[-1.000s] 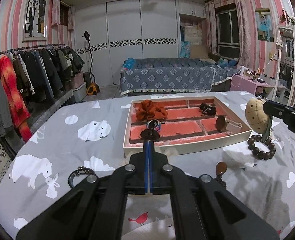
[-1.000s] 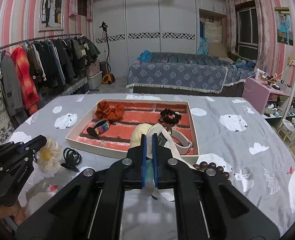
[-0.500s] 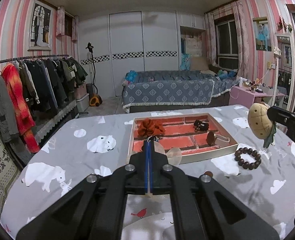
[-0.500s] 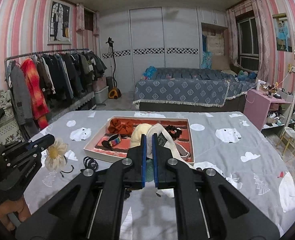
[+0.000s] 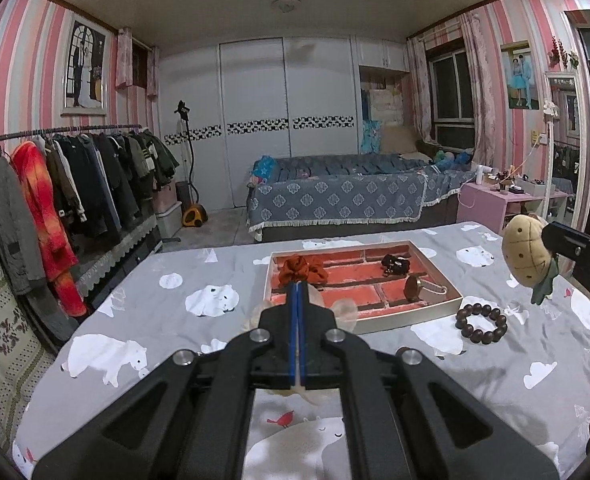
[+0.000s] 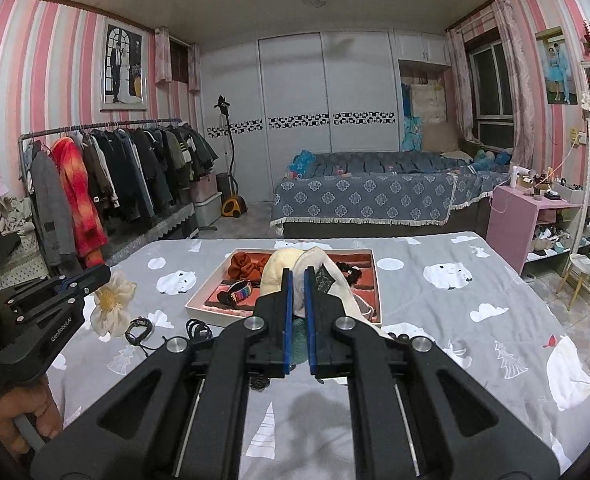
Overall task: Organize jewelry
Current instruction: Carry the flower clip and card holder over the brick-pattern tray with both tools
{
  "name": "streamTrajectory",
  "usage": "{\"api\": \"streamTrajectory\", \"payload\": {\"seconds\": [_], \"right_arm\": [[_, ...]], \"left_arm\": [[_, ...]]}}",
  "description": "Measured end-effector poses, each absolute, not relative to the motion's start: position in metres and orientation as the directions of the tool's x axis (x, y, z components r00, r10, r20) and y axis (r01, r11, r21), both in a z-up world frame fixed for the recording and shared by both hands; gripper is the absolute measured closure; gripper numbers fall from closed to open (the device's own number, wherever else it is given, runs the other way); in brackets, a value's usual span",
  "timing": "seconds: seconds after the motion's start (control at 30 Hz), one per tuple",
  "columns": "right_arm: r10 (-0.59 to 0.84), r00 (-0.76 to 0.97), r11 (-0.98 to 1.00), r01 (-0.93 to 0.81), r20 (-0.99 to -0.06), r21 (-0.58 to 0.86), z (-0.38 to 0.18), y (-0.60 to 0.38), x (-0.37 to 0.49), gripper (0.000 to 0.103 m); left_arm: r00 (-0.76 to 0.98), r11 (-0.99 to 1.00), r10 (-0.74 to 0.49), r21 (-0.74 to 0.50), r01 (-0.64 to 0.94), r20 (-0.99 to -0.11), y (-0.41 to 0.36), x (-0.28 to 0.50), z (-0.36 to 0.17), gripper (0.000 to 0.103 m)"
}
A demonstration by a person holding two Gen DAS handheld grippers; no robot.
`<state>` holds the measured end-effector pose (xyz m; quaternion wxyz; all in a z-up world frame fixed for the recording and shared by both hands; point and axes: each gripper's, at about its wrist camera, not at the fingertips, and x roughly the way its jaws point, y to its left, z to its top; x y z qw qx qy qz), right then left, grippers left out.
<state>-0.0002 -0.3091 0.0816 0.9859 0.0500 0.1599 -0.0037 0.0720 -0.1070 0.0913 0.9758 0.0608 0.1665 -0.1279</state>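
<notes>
Cream fabric flower (image 6: pixel 111 302) is pinched in the left gripper (image 5: pixel 298 300) and a plush pineapple clip (image 5: pixel 525 258) in the right gripper (image 6: pixel 298 284), both fingers closed on them; tray (image 5: pixel 447 307) lies ahead and below, so lower each level before letting go.

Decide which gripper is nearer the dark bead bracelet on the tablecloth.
Right. The right gripper hovers close above the bead bracelet, holding a plush; the left gripper, holding a white flower, is at the tray's opposite side.
</notes>
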Motion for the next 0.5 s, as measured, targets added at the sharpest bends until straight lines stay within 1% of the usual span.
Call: {"api": "streamTrajectory", "payload": {"seconds": [0.3, 0.5], "right_arm": [[0.019, 0.951, 0.995, 0.013, -0.307, 0.101, 0.084, -0.314, -0.004, 0.097], [0.027, 0.952, 0.995, 0.002, -0.304, 0.096, 0.089, -0.315, 0.009, 0.097]], "left_arm": [[0.924, 0.965, -0.218, 0.075, 0.252, -0.313, -0.11, 0.072, 0.103, 0.103], [0.931, 0.965, -0.214, 0.083, 0.248, -0.294, -0.115, 0.089, 0.112, 0.103]]}}
